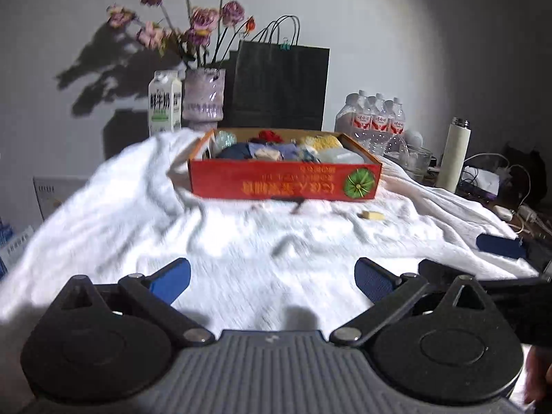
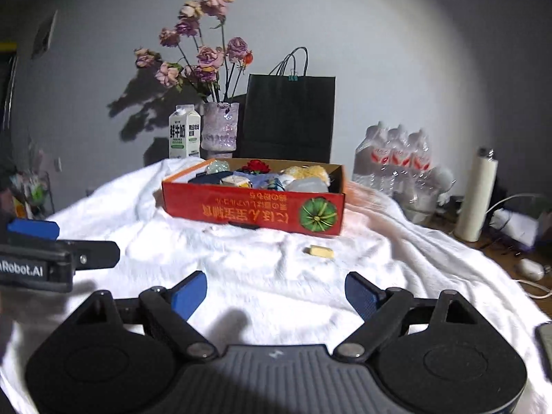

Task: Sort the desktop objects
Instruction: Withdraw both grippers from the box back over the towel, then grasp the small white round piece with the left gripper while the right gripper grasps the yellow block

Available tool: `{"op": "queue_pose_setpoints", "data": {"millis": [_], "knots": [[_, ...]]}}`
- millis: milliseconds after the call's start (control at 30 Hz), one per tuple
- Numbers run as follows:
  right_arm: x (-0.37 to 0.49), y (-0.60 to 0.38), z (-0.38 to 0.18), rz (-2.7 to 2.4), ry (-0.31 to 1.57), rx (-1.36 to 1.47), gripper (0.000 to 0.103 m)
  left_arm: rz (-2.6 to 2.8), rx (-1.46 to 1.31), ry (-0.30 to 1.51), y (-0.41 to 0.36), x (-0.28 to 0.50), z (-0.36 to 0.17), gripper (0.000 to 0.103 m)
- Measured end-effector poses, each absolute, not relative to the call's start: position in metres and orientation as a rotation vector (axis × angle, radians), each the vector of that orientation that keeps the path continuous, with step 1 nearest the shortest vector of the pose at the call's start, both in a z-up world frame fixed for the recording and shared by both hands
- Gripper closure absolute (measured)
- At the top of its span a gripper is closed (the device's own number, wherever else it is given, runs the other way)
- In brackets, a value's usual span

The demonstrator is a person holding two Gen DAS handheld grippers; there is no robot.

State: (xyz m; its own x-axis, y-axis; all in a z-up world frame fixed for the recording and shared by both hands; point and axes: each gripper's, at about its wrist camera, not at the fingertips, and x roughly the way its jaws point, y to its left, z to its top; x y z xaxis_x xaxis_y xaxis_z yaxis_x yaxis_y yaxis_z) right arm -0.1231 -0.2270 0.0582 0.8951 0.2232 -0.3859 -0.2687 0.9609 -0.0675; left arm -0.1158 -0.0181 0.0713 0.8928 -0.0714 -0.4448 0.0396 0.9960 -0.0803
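Both the left tool (image 1: 272,281) and right tool (image 2: 276,295) hang released and empty before the red box (image 2: 253,212); a yellow eraser (image 2: 319,252) lies just before it

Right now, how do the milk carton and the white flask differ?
The milk carton is boxy with a gabled top and printed lettering; the white flask is a plain, taller cylinder with a metal neck. The carton stands left of the red box, beside the vase; the flask stands far right. Both are upright.
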Motion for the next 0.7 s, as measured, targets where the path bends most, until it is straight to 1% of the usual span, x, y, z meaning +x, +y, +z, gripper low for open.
{"op": "queue_pose_setpoints", "data": {"millis": [133, 367, 533, 600, 667, 700], "knots": [[-0.129, -0.230, 0.054, 0.268, 0.407, -0.086, 0.017, -0.055, -0.031, 0.440, -0.025, -0.123, 0.067, 0.000], [-0.123, -0.231, 0.051, 0.267, 0.422, -0.067, 0.017, -0.068, -0.027, 0.468, -0.026, -0.117, 0.059, 0.000], [-0.104, -0.236, 0.052, 0.282, 0.440, -0.050, 0.018, -0.102, -0.031, 0.467, -0.020, -0.094, 0.060, 0.000], [-0.086, -0.240, 0.054, 0.297, 0.455, -0.029, 0.018, -0.124, -0.011, 0.463, -0.019, -0.073, 0.064, 0.004], [-0.063, -0.243, 0.057, 0.301, 0.467, -0.014, 0.019, -0.143, -0.014, 0.474, -0.017, -0.047, 0.066, 0.015], [-0.051, -0.246, 0.059, 0.297, 0.470, -0.010, 0.020, -0.151, -0.022, 0.488, -0.016, -0.033, 0.066, 0.017]]}}
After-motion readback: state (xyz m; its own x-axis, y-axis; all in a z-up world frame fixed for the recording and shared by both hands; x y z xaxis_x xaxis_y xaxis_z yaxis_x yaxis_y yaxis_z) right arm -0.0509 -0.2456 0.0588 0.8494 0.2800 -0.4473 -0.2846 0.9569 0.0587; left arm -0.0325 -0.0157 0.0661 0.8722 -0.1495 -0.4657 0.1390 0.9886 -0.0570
